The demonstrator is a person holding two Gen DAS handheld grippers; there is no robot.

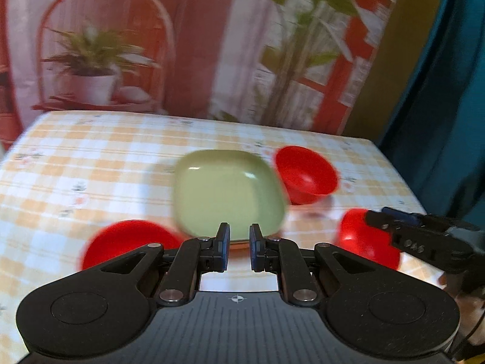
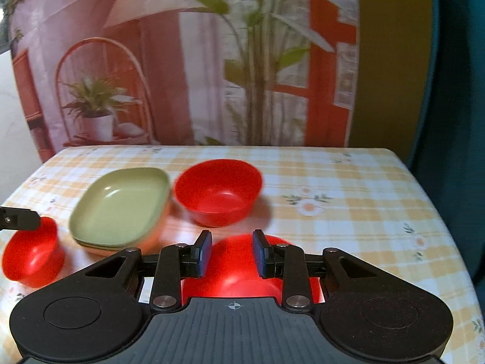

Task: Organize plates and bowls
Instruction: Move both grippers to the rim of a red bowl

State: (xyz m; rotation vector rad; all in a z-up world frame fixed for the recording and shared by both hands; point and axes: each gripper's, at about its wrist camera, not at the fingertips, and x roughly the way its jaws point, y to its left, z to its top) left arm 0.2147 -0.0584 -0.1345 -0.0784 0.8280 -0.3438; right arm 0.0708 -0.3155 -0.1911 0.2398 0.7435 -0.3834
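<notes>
Plates (image 2: 118, 209) sit stacked mid-table; three red bowls (image 2: 218, 191) lie scattered around them, unstacked. Left gripper (image 1: 239, 244) is nearly shut, empty; right gripper (image 2: 232, 250) hangs part-open, gripping nothing, over the nearest bowl (image 2: 233, 273).

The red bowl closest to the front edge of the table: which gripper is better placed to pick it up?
Probably the right gripper. The near bowl sits directly under its parted fingers. The left gripper is nearly shut and faces the green plates.

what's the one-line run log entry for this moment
left gripper: shut, empty | right gripper: open, over near red bowl | green plates: stacked | table: three red bowls apart
</notes>
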